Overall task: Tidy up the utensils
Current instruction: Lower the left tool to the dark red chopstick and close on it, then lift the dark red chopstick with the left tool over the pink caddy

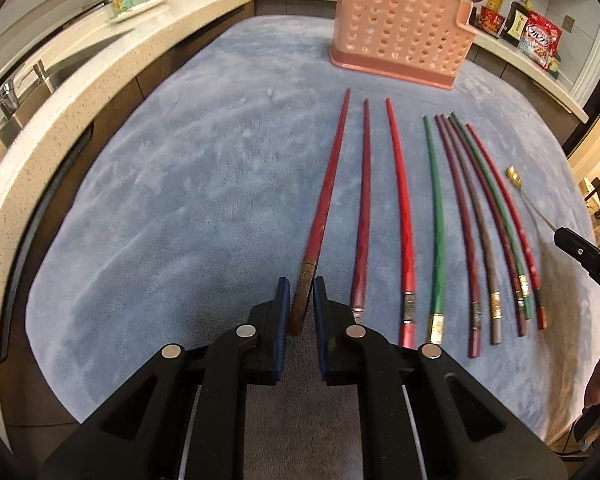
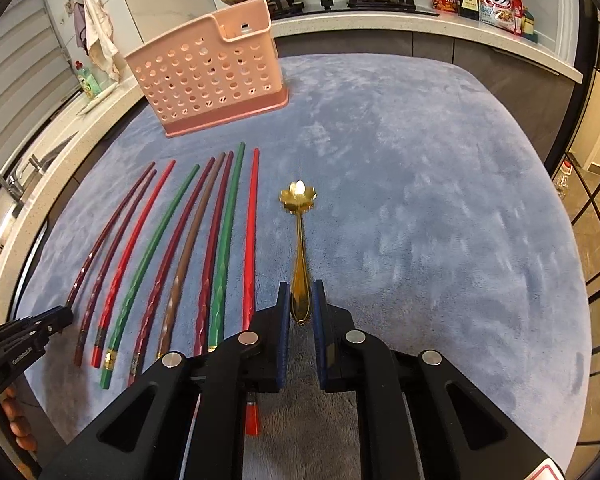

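squarely between right claw (image 2: 302, 300) pads: gold spoon (image 2: 299, 240)

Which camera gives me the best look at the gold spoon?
Right wrist: the gold spoon lies whole down the middle, handle clamped in the right gripper. Left wrist catches only its bowl and thin stem at the right edge.

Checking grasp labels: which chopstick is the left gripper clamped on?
The left gripper is shut on the dark red chopstick at the left end of the row, gripped at its gold-banded thick end. The others lie untouched on the cloth.
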Demonstrator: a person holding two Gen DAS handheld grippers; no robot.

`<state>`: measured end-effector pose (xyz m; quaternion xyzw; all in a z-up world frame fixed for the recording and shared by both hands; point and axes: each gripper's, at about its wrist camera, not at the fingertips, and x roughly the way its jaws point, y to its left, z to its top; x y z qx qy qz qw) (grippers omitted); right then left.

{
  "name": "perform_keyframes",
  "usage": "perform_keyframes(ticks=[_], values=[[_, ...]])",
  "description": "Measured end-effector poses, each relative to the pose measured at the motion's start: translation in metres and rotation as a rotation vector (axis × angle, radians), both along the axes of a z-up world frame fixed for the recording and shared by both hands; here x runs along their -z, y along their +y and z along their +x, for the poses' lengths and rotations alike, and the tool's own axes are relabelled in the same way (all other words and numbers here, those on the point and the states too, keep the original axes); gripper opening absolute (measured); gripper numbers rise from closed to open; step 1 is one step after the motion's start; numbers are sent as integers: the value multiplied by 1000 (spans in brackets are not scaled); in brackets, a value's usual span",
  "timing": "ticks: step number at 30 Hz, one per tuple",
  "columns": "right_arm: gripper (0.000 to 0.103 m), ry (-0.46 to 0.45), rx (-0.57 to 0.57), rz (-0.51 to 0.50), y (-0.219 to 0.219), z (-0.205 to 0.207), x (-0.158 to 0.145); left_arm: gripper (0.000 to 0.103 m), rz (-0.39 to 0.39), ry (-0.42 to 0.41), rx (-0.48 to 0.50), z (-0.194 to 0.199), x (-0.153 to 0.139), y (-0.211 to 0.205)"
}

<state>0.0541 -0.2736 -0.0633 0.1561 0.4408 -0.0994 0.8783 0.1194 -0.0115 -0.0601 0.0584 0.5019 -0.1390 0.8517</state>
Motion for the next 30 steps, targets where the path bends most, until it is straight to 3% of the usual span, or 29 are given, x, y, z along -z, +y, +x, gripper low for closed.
perform_keyframes(ticks=[9,12,19,30], values=[[9,-56,30,-12,-9,-15,-29,10,-64,-78,-14,-7,-47,9],[2,-64,38,-9,-13,-17,-34,9,-75,-102,-13,-7,-61,9],[2,-74,53,4,-21,-22,-38,8,-84,-133,-11,-5,-80,7],[2,-189,37,-29,-31,-5,-99,7,-101,-264,0,26,-139,2]])
